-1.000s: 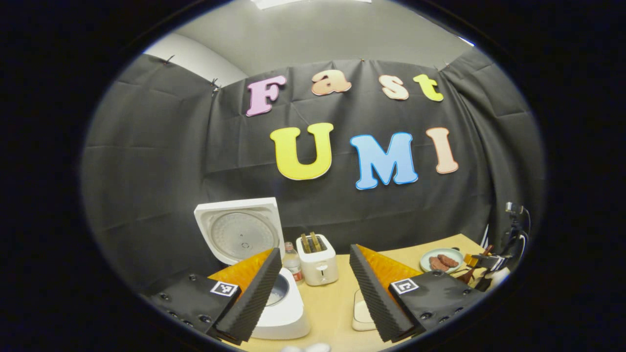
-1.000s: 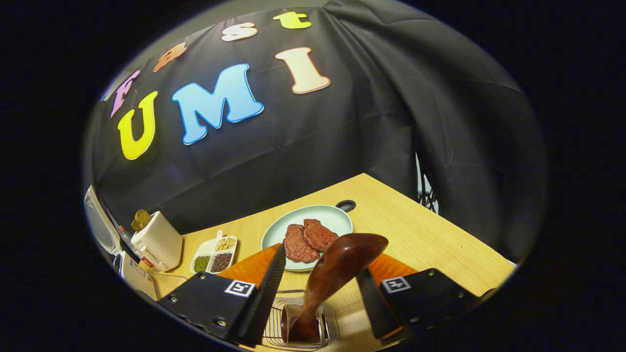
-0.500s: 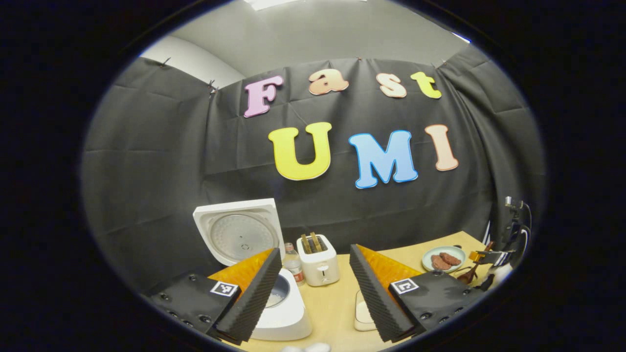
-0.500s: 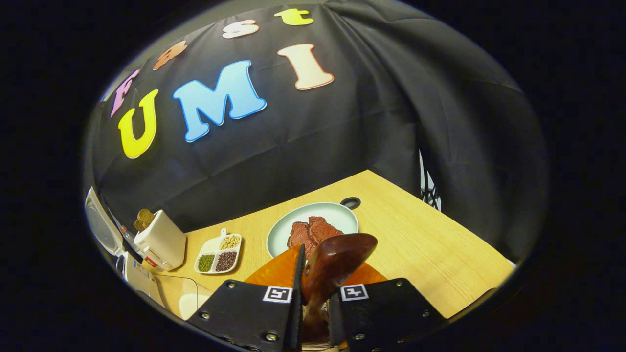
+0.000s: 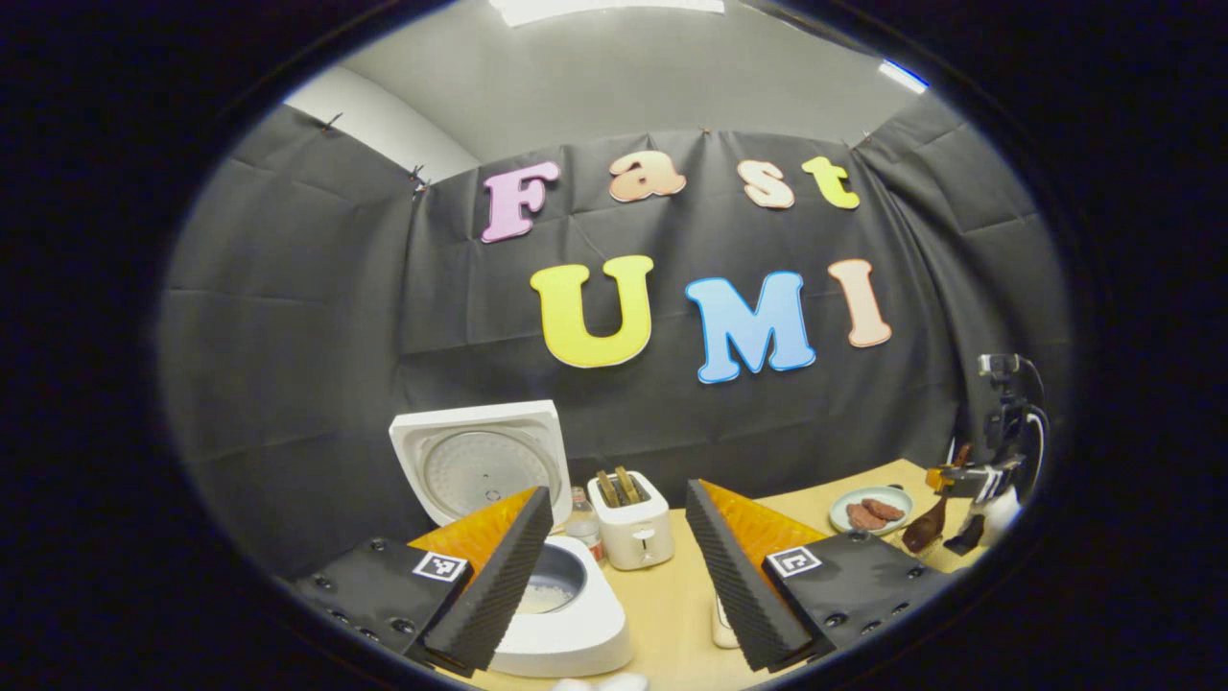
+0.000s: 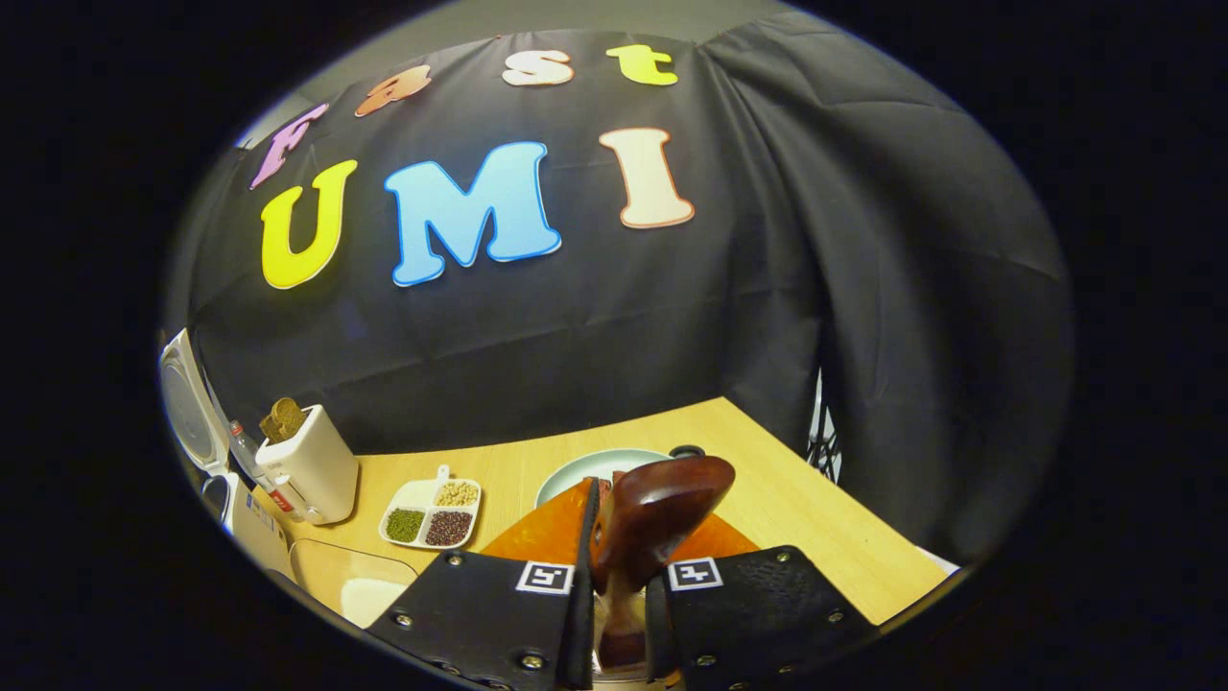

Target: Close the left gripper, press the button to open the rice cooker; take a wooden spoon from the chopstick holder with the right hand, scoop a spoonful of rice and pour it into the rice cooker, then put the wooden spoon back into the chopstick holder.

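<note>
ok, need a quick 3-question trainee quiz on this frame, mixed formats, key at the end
1. True or false: the rice cooker has its lid standing open.
2. Multiple choice: what is the right gripper shut on? A) a slice of toast B) the wooden spoon C) the divided dish of beans
3. Short answer: how do the left gripper jaws stand, and are they holding anything?

Key
1. True. The lid is tipped up behind the pot, and white rice shows inside.
2. B. Both fingers press on the spoon's handle.
3. Wide apart, holding nothing, with the toaster seen between them.
</note>
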Demonstrator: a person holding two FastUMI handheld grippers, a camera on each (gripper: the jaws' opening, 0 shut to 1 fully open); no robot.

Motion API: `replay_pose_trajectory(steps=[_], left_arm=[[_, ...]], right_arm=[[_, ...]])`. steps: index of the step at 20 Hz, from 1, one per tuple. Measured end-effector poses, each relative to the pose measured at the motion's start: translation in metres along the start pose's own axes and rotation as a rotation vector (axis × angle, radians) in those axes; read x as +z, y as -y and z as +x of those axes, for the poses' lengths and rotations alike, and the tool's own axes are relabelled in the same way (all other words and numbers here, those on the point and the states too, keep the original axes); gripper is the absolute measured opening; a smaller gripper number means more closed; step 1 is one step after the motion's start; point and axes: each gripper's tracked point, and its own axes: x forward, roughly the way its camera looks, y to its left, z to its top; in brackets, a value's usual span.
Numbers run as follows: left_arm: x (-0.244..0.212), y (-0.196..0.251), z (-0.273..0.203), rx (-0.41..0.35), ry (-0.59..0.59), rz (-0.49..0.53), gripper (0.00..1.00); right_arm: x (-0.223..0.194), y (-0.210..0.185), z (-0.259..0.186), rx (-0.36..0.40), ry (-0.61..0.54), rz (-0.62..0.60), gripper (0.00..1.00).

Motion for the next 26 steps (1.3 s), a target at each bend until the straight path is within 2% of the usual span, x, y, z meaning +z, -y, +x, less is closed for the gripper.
replay_pose_trajectory(steps=[5, 9, 14, 17, 21, 25, 26], left_arm=[[-0.001, -0.022, -0.004, -0.018, 0.009, -0.018, 0.96], [-0.007, -0.035, -0.009, -0.034, 0.005, -0.037, 0.97], [-0.022, -0.051, -0.013, -0.053, -0.006, -0.06, 0.96], [-0.032, -0.058, -0.015, -0.044, -0.029, -0.08, 0.96], [-0.039, -0.069, -0.013, -0.028, -0.036, -0.087, 0.95], [-0.05, -0.07, -0.013, -0.038, -0.056, -0.124, 0.95], [-0.052, -0.071, -0.013, -0.035, -0.061, -0.131, 1.0]], right_arm=[[0.07, -0.05, -0.04, 0.021, 0.105, -0.078, 0.22], [0.087, -0.115, -0.064, 0.078, 0.157, -0.152, 0.22], [0.047, -0.193, -0.072, 0.171, 0.119, -0.24, 0.21], [0.009, -0.225, -0.067, 0.214, 0.081, -0.324, 0.21], [-0.036, -0.249, -0.066, 0.249, 0.049, -0.436, 0.21], [-0.065, -0.254, -0.059, 0.252, 0.031, -0.561, 0.22], [-0.07, -0.255, -0.058, 0.251, 0.031, -0.581, 0.22]])
